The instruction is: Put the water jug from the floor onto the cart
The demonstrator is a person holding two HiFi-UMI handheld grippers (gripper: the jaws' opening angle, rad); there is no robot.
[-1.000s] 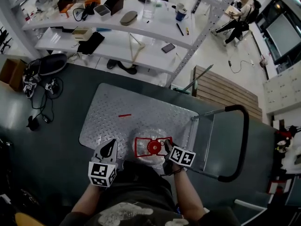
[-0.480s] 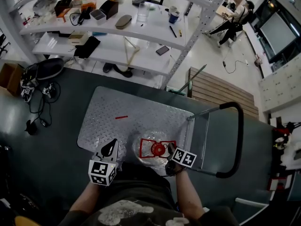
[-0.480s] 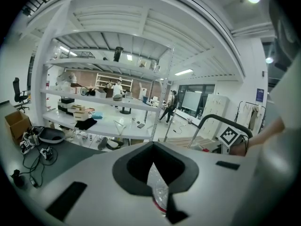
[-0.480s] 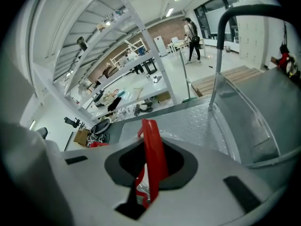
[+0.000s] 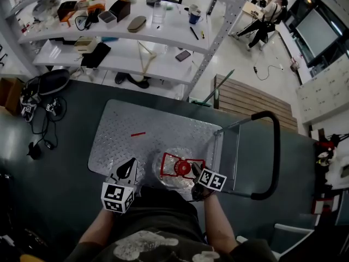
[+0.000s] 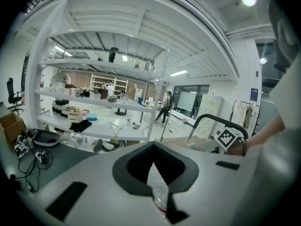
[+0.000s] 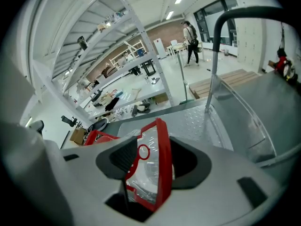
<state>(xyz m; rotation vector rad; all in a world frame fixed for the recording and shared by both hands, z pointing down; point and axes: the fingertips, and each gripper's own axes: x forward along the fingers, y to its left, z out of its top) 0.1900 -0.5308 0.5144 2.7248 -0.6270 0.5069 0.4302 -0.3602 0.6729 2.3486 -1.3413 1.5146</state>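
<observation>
Head view: water jug point(image 5: 175, 168) stands on the cart point(image 5: 163, 131)

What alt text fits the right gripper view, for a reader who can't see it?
The right gripper is opening its jaws, with the red handle of the water jug between them. Beyond lie the cart deck and push handle, white shelving at left.

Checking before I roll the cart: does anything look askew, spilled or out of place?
No spill or damage shows. The jug stands upright but right at the cart's near edge, its handle between the right gripper's opening jaws. A small red strip lies loose on the cart.
</observation>
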